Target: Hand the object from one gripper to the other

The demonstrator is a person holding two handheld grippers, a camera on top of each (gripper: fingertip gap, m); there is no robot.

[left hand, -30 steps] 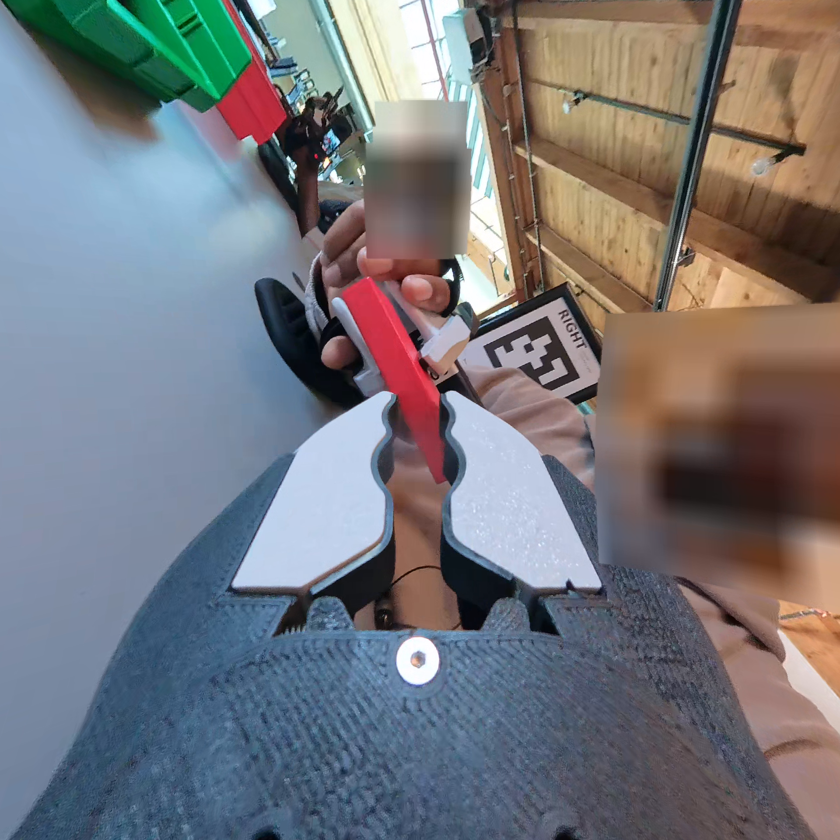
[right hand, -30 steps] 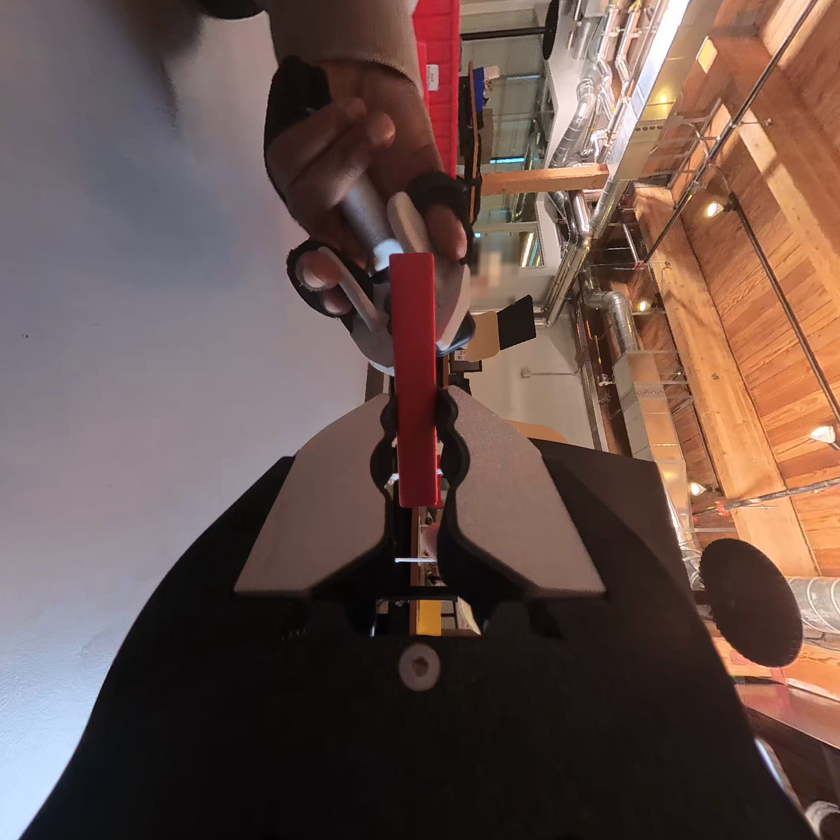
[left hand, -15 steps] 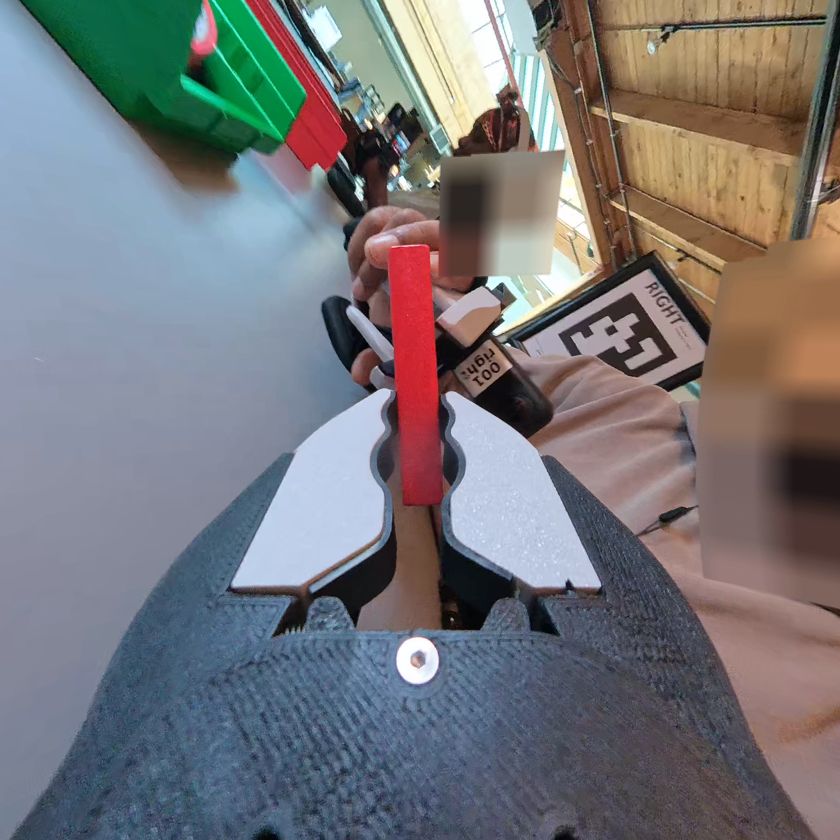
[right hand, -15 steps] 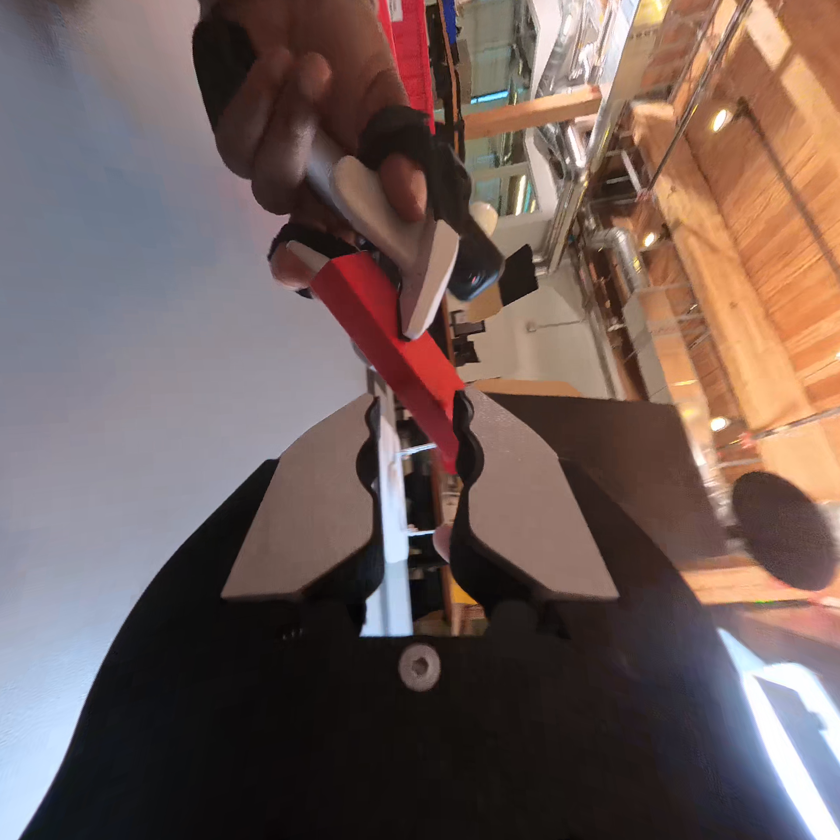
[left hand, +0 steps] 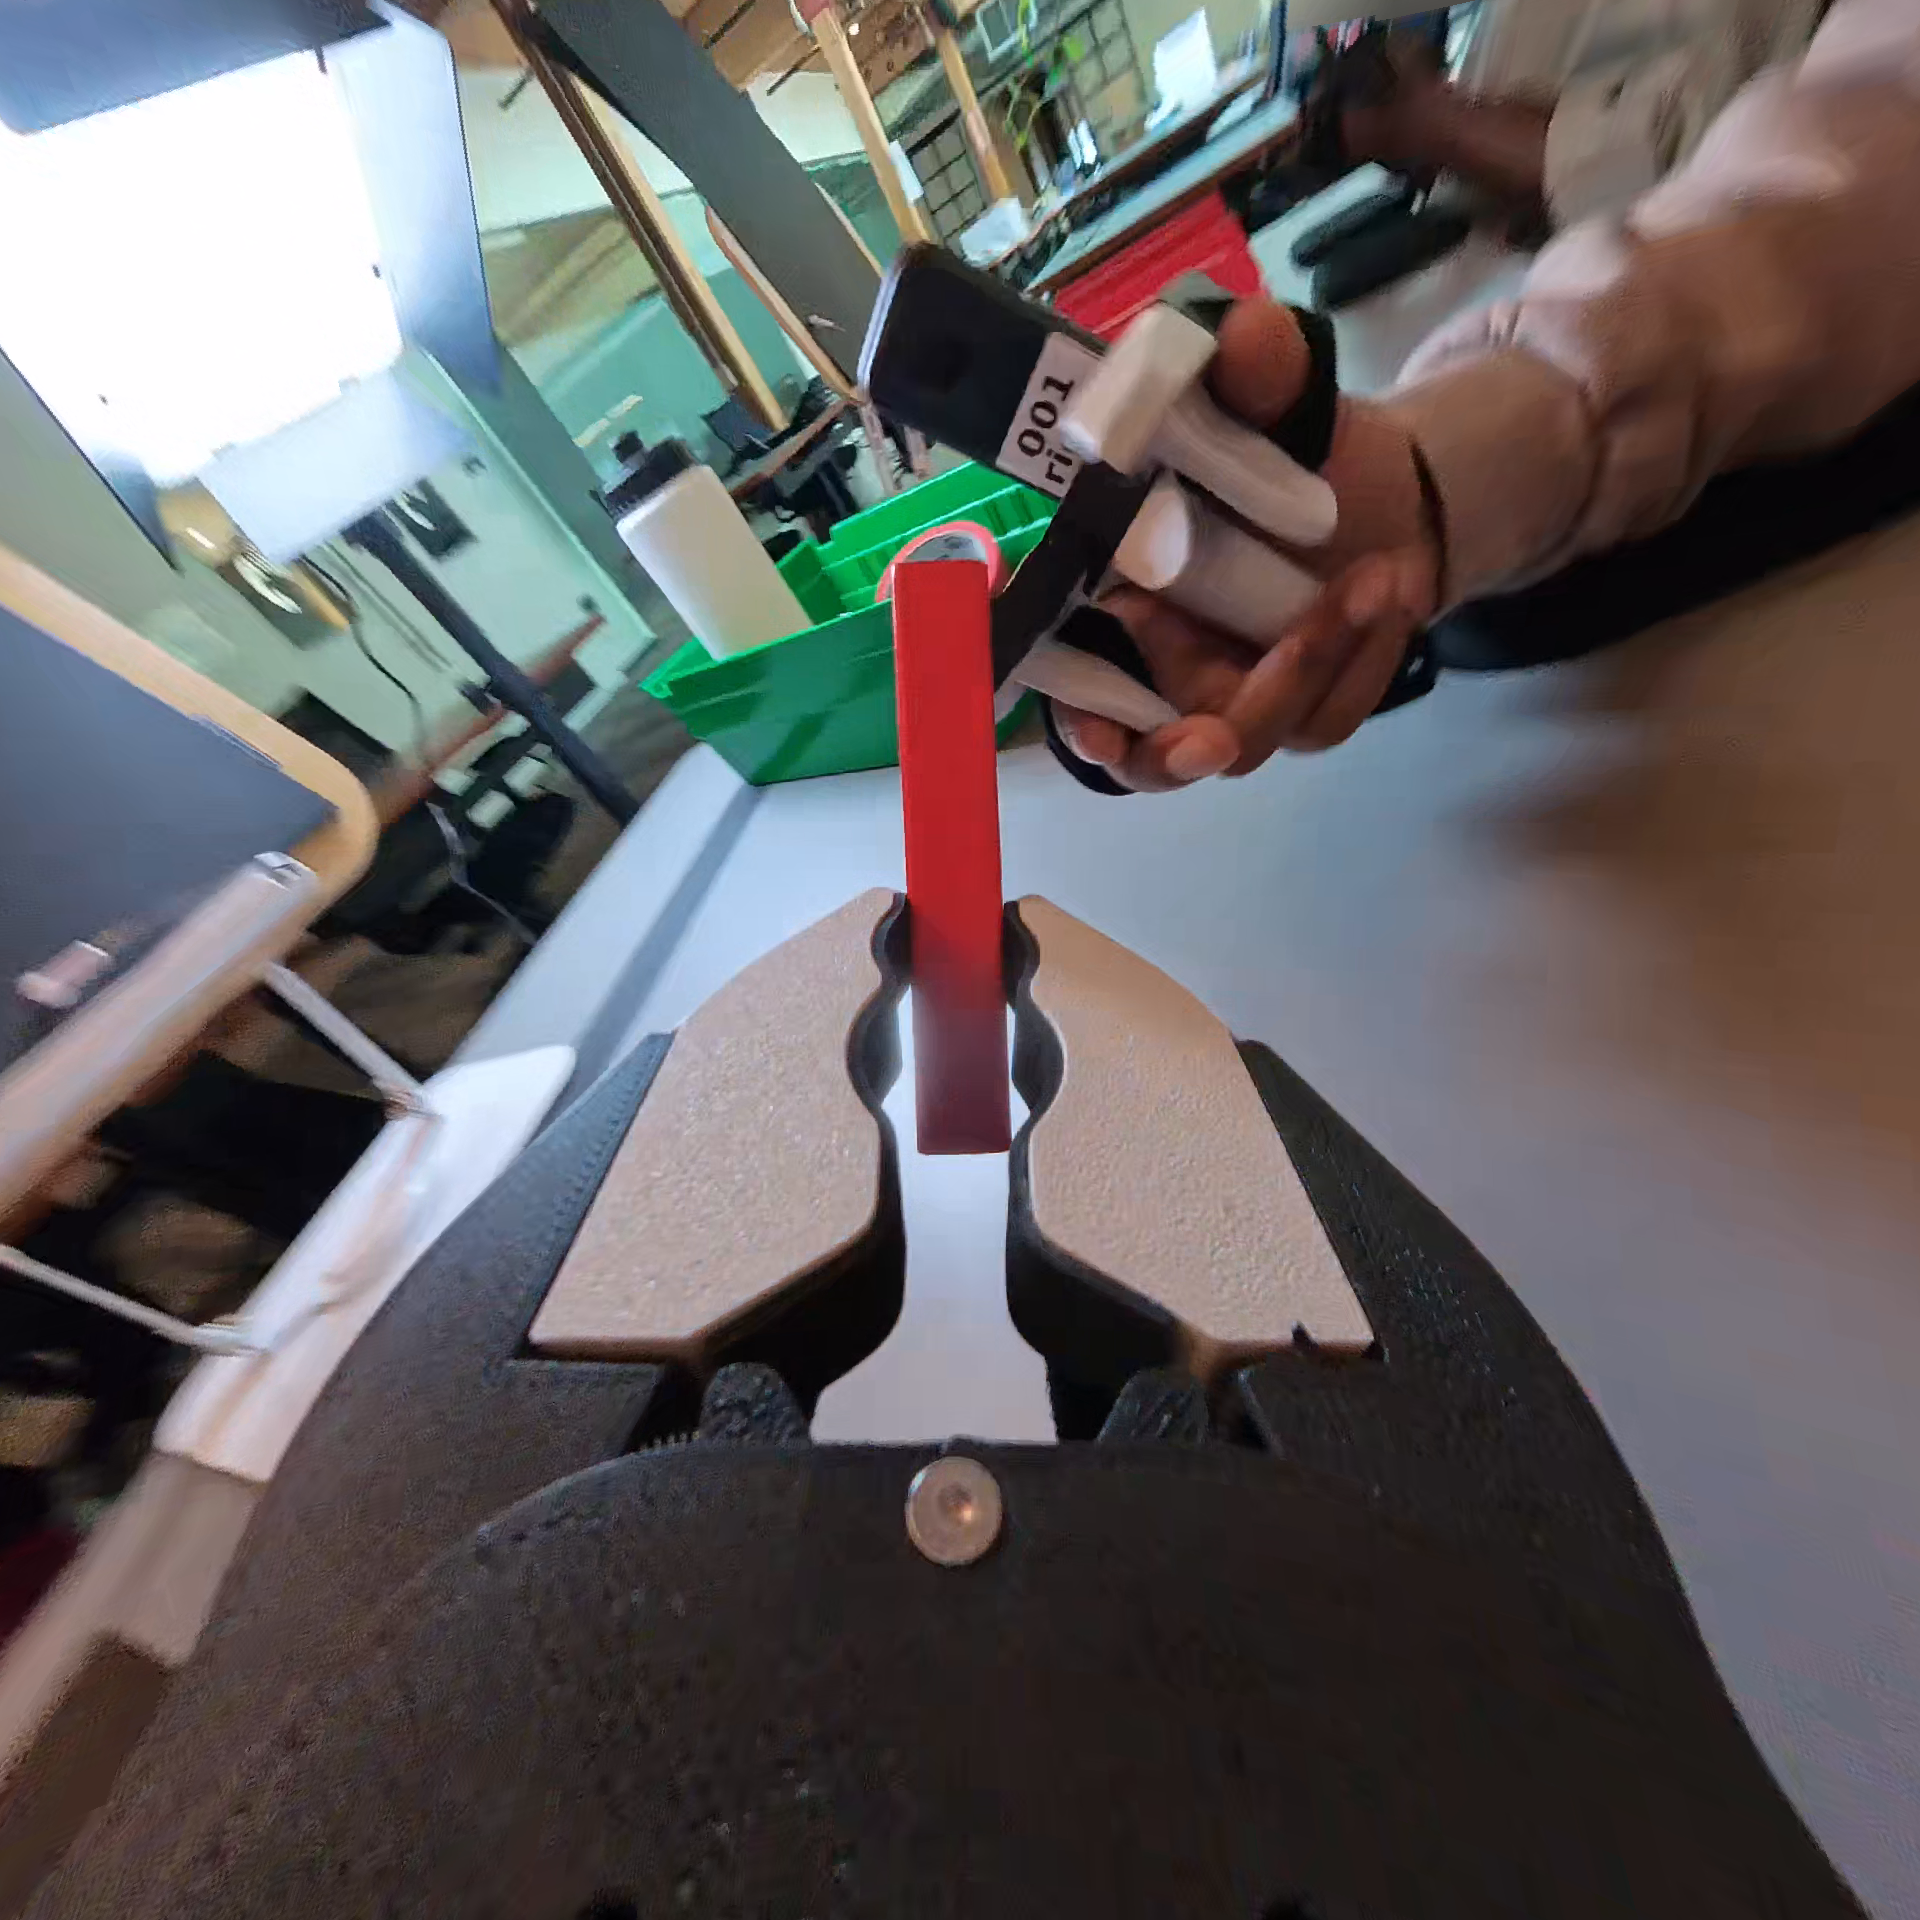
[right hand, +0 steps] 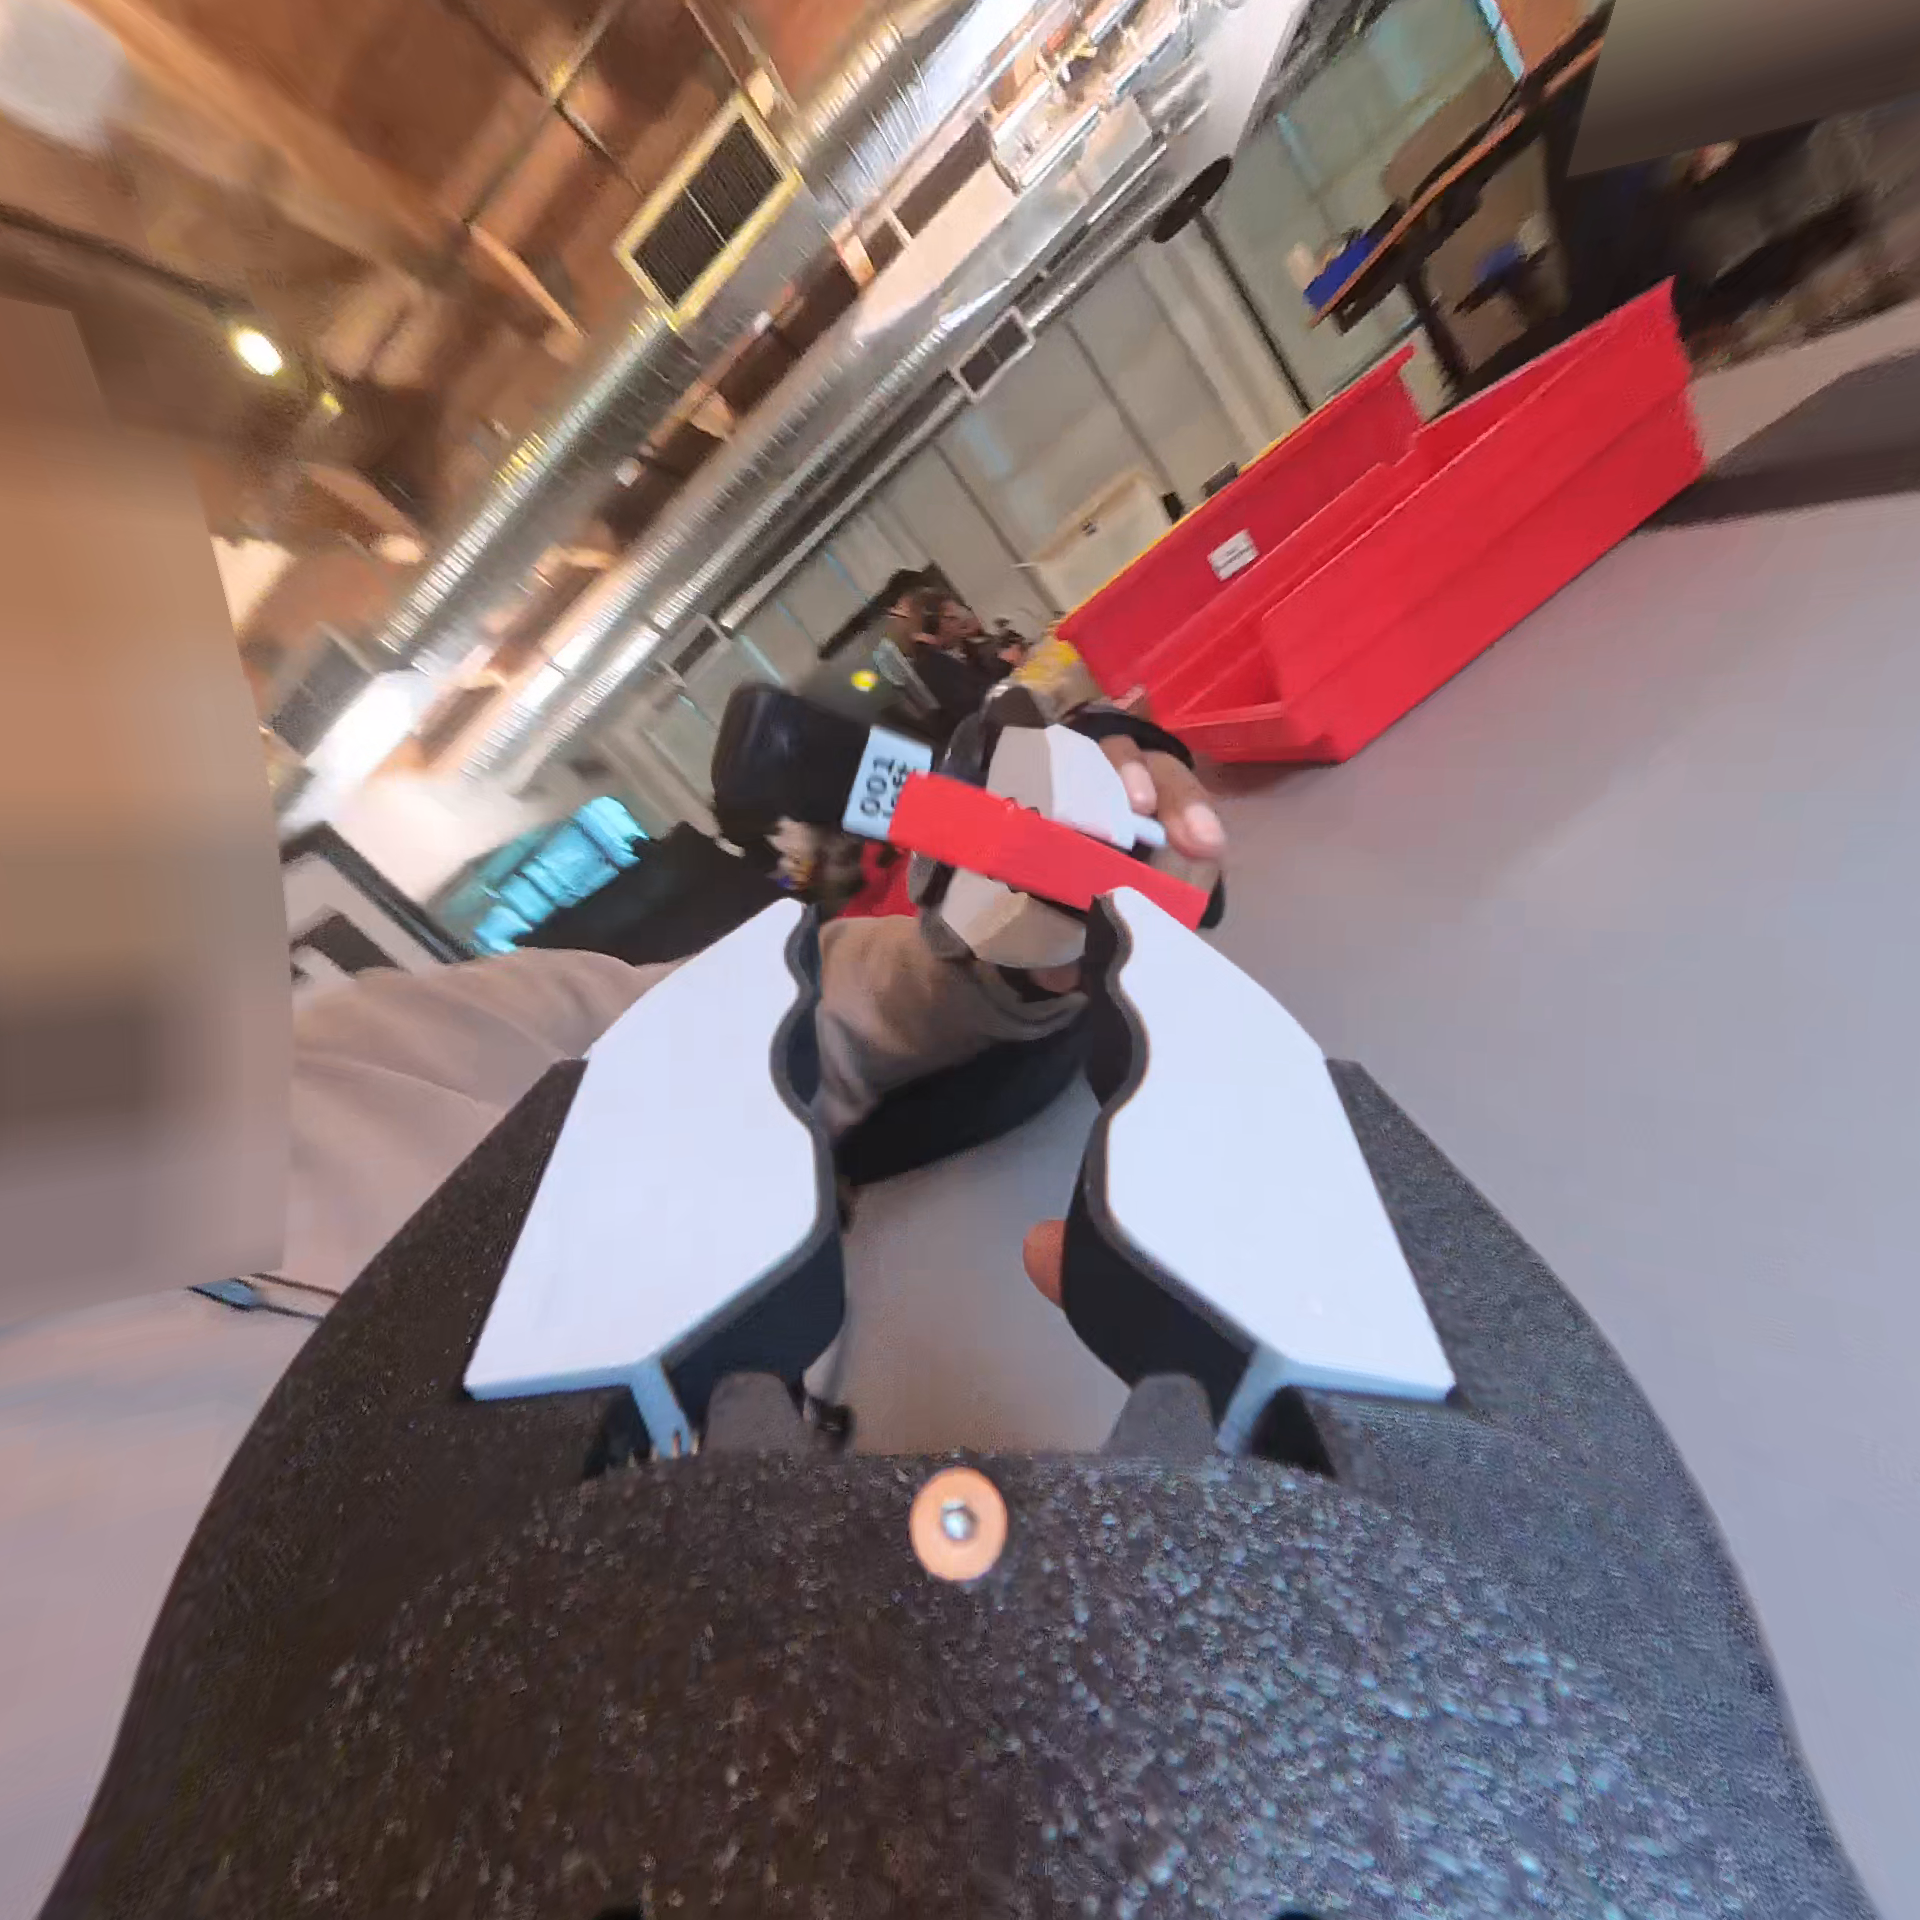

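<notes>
Gripping the red block (left hand: 951, 914) low between its tips, the left claw (left hand: 956, 925) holds alone — right claw (right hand: 951, 925) released, well apart — so any wobble could drop it onto the worktop (left hand: 1507, 1039).

I cannot see the lower end of the red bar (left hand: 954, 831); it sits between my left gripper (left hand: 954, 925) fingers. In the right wrist view, the far gripper's pads cover the bar's middle. The right sleeve (left hand: 1662, 260) is motion-blurred and cut off by the frame edge. The green bin (left hand: 810, 686) contents are hidden. The background people (right hand: 935, 634) are too small to resolve.
</notes>
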